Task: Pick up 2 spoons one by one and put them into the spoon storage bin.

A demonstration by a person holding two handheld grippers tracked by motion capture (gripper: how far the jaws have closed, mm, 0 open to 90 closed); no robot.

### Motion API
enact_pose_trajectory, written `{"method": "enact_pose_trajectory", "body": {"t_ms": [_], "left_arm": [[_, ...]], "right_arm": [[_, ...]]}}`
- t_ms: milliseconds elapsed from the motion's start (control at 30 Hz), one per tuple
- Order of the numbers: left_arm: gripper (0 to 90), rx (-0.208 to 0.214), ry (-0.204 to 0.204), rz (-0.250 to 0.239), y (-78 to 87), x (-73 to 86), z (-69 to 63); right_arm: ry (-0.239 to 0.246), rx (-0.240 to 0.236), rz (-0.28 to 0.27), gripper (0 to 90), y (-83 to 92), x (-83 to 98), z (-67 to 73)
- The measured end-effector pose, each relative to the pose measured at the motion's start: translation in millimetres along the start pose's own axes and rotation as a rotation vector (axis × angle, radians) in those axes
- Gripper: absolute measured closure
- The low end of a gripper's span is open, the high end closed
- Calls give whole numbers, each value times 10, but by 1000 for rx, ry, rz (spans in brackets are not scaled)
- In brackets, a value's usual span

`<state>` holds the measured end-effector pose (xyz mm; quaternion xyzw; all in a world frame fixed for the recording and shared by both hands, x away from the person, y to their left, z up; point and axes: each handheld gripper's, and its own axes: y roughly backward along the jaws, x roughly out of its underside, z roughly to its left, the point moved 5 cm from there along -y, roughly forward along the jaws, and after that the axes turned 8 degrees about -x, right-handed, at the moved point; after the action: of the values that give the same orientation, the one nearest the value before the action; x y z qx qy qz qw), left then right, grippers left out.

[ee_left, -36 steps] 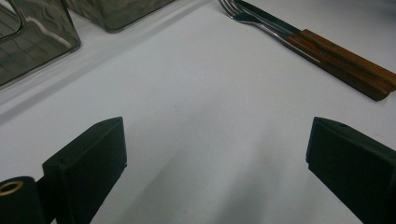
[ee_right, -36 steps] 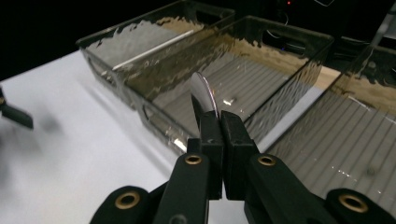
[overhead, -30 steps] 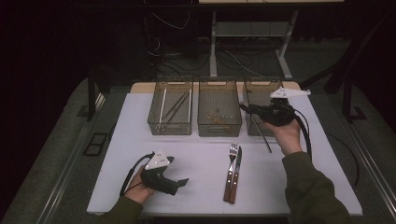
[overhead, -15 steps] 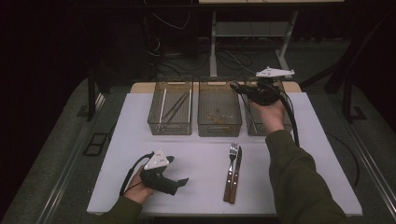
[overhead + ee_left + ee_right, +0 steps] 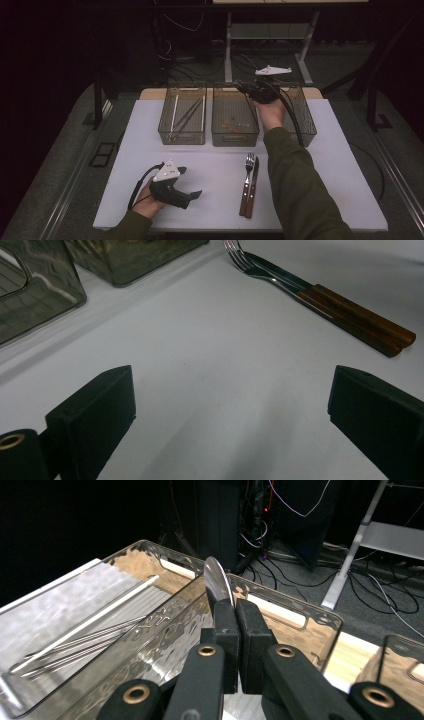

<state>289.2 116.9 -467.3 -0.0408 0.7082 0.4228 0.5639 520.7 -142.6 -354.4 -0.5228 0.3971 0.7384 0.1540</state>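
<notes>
Carrying a spoon (image 5: pixel 218 582) clamped in the right claw (image 5: pixel 234 611) above the middle bin (image 5: pixel 235 118), the person next needs to lower and release it, while the left claw (image 5: pixel 230 405) rests wide apart on the counter (image 5: pixel 215 165).

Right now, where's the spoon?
Clamped in the right gripper, the spoon is held above the middle bin, between the chopstick bin and the right bin.
</notes>
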Motion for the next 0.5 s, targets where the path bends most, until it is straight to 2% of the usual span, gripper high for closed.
{"method": "enact_pose_trajectory", "body": {"t_ms": [33,100,267,500], "left_arm": [[36,2,10,-10,-2,-5,-5],[36,2,5,-11,4,-8,6],[36,4,9,-17,11,-17,1],[36,6,13,-14,6,-14,-5]], "right_arm": [[3,1,1,889,-34,8,1],[-1,3,2,889,-95,32,-6],[1,30,46,889,-208,156,-51],[-1,43,99,889,-293,331,-60]]}}
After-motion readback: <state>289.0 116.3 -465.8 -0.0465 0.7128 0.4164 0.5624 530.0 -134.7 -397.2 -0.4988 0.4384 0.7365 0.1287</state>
